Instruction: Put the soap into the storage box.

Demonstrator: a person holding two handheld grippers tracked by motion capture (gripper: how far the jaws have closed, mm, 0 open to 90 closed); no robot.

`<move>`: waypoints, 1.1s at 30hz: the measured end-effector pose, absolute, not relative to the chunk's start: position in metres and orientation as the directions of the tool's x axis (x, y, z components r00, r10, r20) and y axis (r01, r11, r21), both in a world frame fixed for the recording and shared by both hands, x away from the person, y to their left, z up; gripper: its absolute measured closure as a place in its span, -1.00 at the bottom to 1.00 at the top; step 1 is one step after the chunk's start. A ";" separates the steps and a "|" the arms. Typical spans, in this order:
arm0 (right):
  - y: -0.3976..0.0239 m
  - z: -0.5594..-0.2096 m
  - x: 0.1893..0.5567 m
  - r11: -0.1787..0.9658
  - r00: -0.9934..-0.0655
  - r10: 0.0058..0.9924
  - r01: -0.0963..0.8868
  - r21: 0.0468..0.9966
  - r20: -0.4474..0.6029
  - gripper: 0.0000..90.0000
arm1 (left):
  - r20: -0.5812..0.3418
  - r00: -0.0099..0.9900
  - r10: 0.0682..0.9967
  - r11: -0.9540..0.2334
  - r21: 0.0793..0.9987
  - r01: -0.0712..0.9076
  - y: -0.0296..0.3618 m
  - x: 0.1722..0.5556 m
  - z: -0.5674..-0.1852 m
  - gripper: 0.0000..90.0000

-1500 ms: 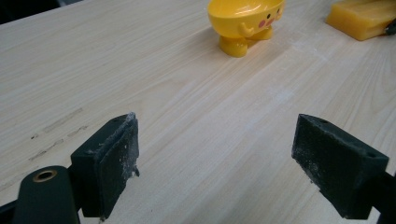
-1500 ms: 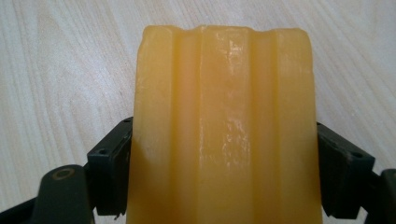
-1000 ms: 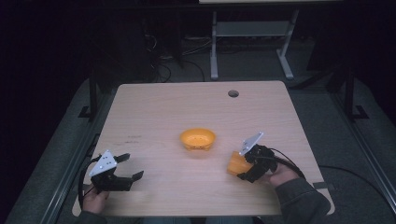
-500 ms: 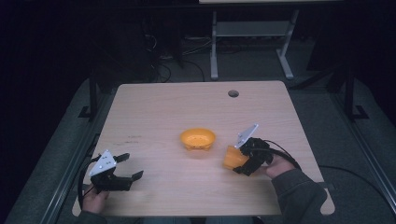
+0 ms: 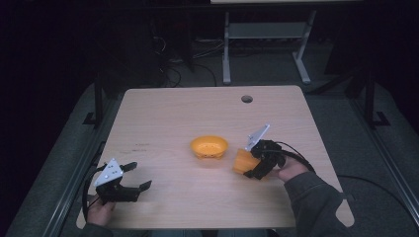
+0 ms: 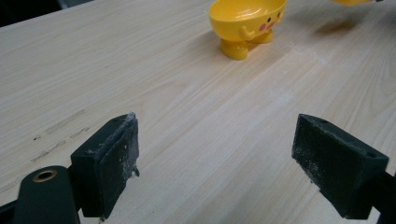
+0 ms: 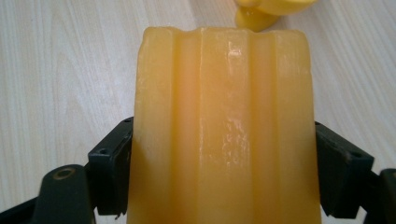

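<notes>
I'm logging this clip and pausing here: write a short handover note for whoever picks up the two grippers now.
Right gripper: shut on the orange ribbed block, held just right of the yellow bowl.
Left gripper: open, holding nothing, at the table's near left corner.
Done: block picked up and carried close to the bowl.
Left: probably set the block in the bowl and let go; the bowl looks unfilled.

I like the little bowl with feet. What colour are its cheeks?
Pink cheeks on the yellow duck-faced bowl, best seen in the left gripper view.
</notes>
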State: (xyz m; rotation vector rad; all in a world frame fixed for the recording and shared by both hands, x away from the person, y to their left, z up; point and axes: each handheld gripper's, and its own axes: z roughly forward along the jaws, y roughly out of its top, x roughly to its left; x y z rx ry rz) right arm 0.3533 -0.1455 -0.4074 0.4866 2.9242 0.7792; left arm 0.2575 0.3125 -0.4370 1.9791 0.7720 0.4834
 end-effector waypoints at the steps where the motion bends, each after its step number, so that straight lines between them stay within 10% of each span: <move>1: -0.145 -0.407 0.354 0.819 -0.946 0.323 0.285 0.499 0.010 -0.54 | 0.026 0.725 0.688 -0.374 0.869 0.323 0.313 0.258 -0.437 -0.68; 33: -0.132 -0.397 0.370 0.830 -0.956 0.292 0.261 0.493 0.015 -0.54 | 0.027 0.727 0.686 -0.373 0.871 0.319 0.312 0.257 -0.436 -0.68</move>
